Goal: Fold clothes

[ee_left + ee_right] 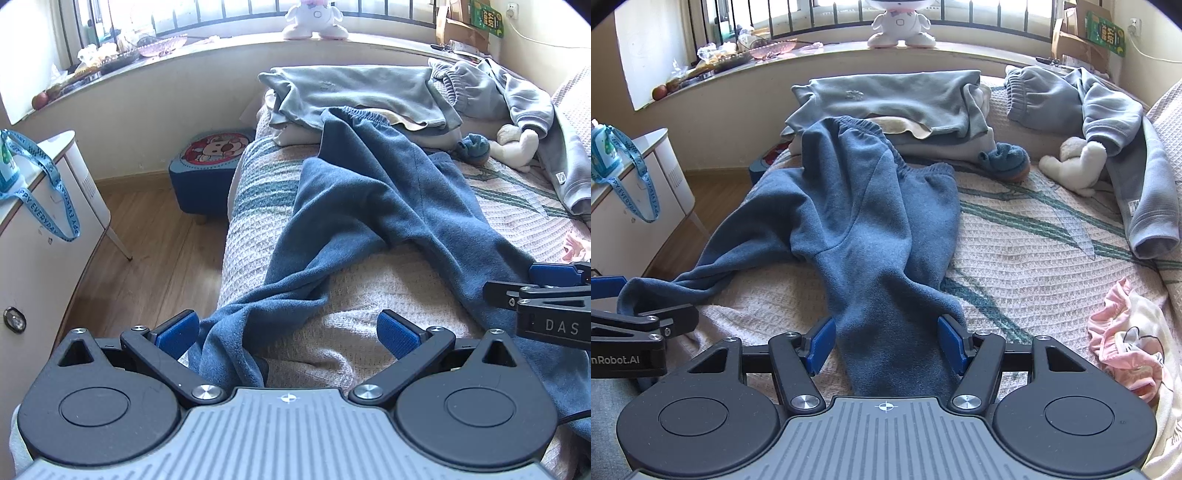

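Blue fleece trousers (864,221): spread on the bed (1034,236) straight ahead of both grippers, waistband at the far end, one leg running back toward each gripper.
Left gripper (288,332): jaws wide apart; the left trouser leg (236,332) lies between them, hard against the left pad (177,332), with bare bedcover before the right pad. Nothing is clamped.
Right gripper (886,343): jaws open about the width of the right trouser leg (897,350), which fills the gap; the pads flank the cloth and seem just to touch its edges, not pinching it.
Step in hand: judged to be taking hold of the two leg ends before a fold.
Doing it well: centre the left gripper over its leg, since the cloth sits off to one side and a close might catch only an edge; bite both layers near the cuff, and clear of the woven bedcover so it is not lifted too.
Twist: the left leg is bunched and rolled ahead of the left gripper, so it likely needs pulling flat first.
Far ahead: the waistband rests up on a stack of pale folded garments (894,99), which may drag when the trousers move.
Ahead and right of the right gripper: a grey hoodie (1123,140), a soft toy (1071,162), and a blue slipper (1008,155).
Close on the right: pink clothing (1123,350), near enough to snag a sideways sweep.
Left of the left gripper: the bed edge, where the leg could slide off.
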`<state>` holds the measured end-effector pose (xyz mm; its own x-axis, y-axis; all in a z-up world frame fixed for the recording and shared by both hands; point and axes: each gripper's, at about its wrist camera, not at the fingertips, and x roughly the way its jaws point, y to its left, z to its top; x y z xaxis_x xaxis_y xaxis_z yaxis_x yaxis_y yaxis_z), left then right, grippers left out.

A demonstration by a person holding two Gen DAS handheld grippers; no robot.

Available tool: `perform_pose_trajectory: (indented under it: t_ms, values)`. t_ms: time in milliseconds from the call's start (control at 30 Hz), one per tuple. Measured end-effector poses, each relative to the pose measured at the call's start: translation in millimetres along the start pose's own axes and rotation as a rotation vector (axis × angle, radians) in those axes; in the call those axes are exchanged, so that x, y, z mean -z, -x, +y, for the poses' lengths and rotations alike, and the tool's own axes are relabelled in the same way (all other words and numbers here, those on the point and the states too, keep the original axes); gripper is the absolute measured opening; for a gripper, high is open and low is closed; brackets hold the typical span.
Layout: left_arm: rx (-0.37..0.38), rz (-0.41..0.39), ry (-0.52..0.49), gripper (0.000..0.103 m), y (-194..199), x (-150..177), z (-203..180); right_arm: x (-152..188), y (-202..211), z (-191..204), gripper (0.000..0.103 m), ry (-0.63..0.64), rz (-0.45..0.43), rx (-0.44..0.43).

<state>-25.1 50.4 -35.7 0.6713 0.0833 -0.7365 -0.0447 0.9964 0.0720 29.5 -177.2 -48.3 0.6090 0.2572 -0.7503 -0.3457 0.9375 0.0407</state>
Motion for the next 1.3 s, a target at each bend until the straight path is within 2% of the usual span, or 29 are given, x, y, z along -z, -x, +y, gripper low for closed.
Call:
perform_pose_trajectory:
  t_ms: [1300]
  values:
    - [-0.007,0.009,-0.017,0.103,0.3,-0.5,-1.3,-0.7,-2.0,0.3,0.062,-0.002,0.001,0.003]
